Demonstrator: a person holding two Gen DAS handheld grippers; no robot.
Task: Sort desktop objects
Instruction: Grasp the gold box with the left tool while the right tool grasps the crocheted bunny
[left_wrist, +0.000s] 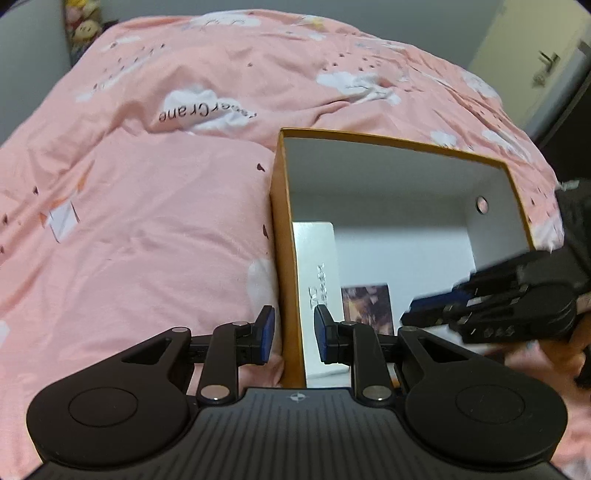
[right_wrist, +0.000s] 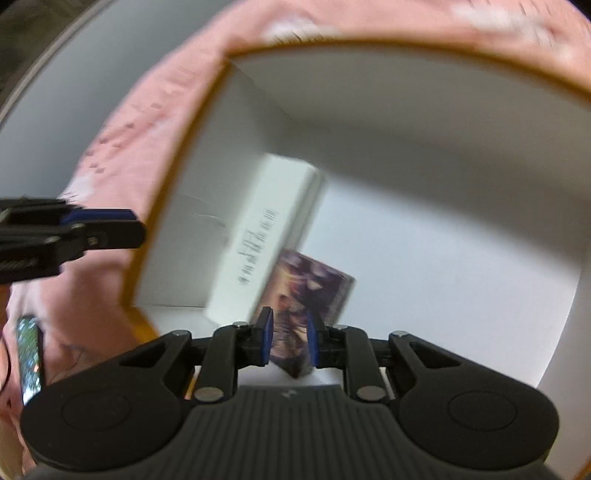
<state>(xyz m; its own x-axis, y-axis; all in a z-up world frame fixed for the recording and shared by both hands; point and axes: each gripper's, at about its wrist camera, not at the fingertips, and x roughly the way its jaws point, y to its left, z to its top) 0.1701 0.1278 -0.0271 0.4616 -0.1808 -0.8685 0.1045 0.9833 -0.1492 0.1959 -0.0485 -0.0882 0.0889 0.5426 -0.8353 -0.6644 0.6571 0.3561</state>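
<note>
Here, box wall (left_wrist: 290, 258) between hand-held gripper (left_wrist: 293, 334) pads.

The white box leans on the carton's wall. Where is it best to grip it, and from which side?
Probably its upper end, from above, with the pads on the two narrow sides. The white box is long and slim, and one broad face rests against the carton. The pack crowds its lower end, so only the top looks free.
</note>
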